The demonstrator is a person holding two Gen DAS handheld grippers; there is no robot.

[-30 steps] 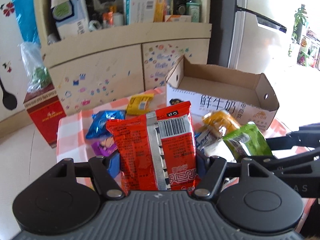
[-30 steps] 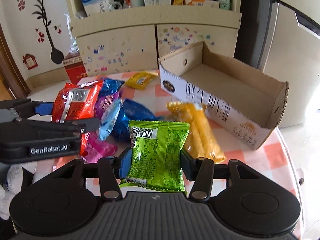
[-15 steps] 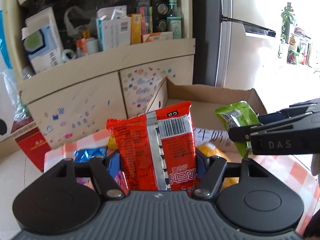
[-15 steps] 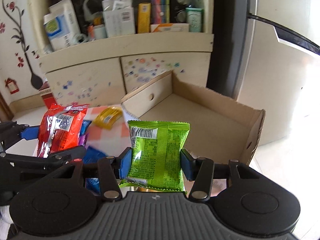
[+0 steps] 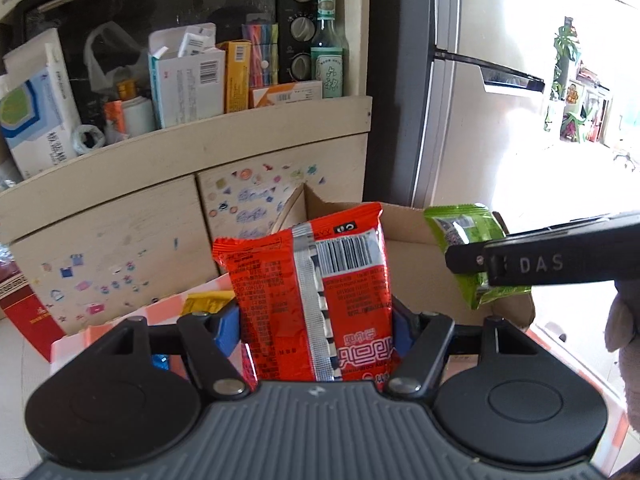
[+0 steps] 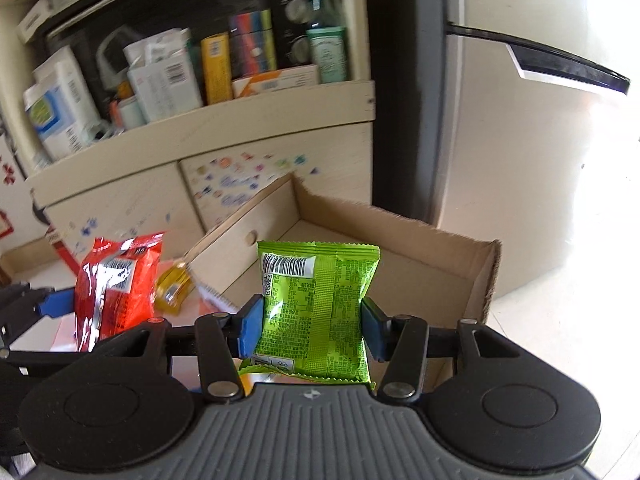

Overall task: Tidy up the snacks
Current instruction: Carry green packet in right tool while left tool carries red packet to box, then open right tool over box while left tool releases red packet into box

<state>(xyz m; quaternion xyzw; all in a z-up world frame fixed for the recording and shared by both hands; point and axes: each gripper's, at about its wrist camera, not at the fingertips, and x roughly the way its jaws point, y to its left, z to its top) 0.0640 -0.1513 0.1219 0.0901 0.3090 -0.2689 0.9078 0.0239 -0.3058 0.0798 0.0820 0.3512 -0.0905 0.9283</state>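
Observation:
My left gripper [image 5: 316, 326] is shut on a red snack packet [image 5: 312, 300], held upright with its barcode facing the camera. My right gripper [image 6: 312, 326] is shut on a green snack packet [image 6: 316, 304], also upright. Both hang in front of an open cardboard box [image 6: 400, 240] with nothing in the part of it that shows. The left wrist view shows the green packet [image 5: 468, 232] to the right, pinched by the right gripper [image 5: 476, 258]. In the right wrist view the red packet [image 6: 120, 280] sits at left in the left gripper [image 6: 60, 304]. A yellow packet [image 6: 172, 284] lies on the checked cloth.
A cream cabinet [image 5: 180, 208] with stickers stands behind the box; its shelf holds cartons, bottles and a black toaster oven [image 5: 160, 8]. A grey fridge [image 6: 500, 120] rises to the right. A red carton [image 5: 20, 308] stands at the left. A gloved hand [image 5: 628, 340] shows at the right edge.
Both grippers have travelled from above the snack pile towards the cardboard box, rising a little, each keeping its packet. The pile has dropped out of sight below.

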